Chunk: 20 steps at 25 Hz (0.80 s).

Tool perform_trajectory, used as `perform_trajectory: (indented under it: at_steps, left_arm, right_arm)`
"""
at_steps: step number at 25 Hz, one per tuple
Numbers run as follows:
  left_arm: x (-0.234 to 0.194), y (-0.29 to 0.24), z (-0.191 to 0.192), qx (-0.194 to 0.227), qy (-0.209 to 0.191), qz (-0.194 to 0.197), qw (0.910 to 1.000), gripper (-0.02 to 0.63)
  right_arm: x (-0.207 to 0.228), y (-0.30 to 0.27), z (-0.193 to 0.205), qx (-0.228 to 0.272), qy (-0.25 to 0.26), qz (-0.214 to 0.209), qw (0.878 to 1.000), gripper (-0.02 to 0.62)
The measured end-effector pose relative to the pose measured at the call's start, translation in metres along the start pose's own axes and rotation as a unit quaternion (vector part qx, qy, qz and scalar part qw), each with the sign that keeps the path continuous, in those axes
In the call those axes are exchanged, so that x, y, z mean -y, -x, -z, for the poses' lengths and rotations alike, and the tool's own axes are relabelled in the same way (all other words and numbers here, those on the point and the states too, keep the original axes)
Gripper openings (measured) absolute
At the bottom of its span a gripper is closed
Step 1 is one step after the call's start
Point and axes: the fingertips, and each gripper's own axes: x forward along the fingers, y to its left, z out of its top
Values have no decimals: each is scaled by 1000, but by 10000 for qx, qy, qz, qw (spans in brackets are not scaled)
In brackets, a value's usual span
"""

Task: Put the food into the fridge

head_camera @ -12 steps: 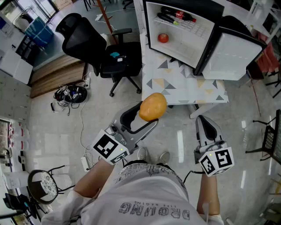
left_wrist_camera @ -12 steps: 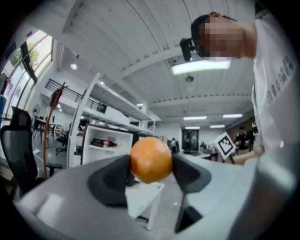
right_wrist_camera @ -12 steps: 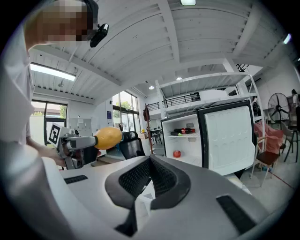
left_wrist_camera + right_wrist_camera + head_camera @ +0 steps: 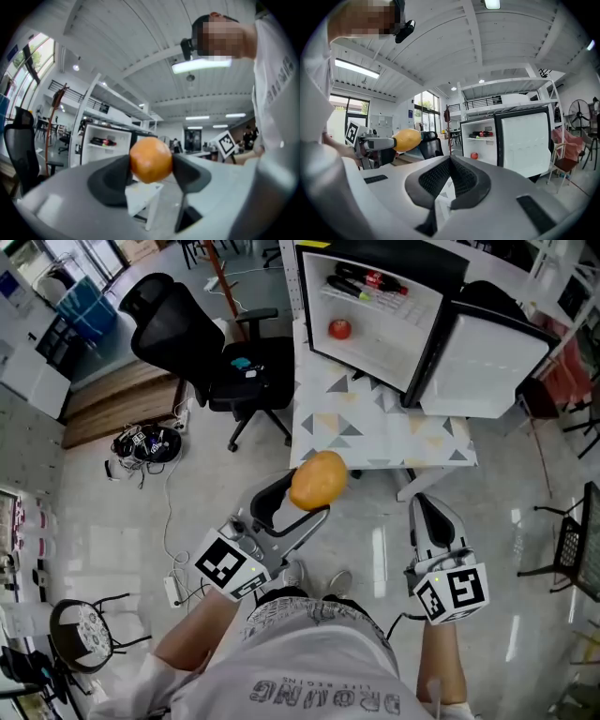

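Head view: from head height, steeply down onto left gripper (image 4: 314, 488), right gripper (image 4: 434, 512) and floor (image 4: 112, 512); open fridge (image 4: 384, 334) farther off at top edge.
Left gripper view: low, tilted up along its jaws; orange fruit (image 4: 150, 159) close before lens, fridge (image 4: 105, 150) beyond at left.
Right gripper view: low, tilted up; fridge (image 4: 480, 147) right of centre, left gripper (image 4: 396, 140) at left.
All three share the fridge.

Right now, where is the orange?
Head view, left of centre: the orange is clamped in the left gripper, short of the table bearing the fridge.
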Motion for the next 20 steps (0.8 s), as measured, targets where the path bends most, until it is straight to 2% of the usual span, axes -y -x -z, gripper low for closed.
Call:
perform_trajectory:
  at_steps: [12,20]
  left_arm:
    - [32,-14,10,-49,-18,-244,9997,288]
    - [35,-19,13,-46,-50,-379,9993,288]
  right_arm:
    - [25,26,10,-3,-25,-177,9998,-9]
    - [35,27,15,11,-54,-241,9997,-9]
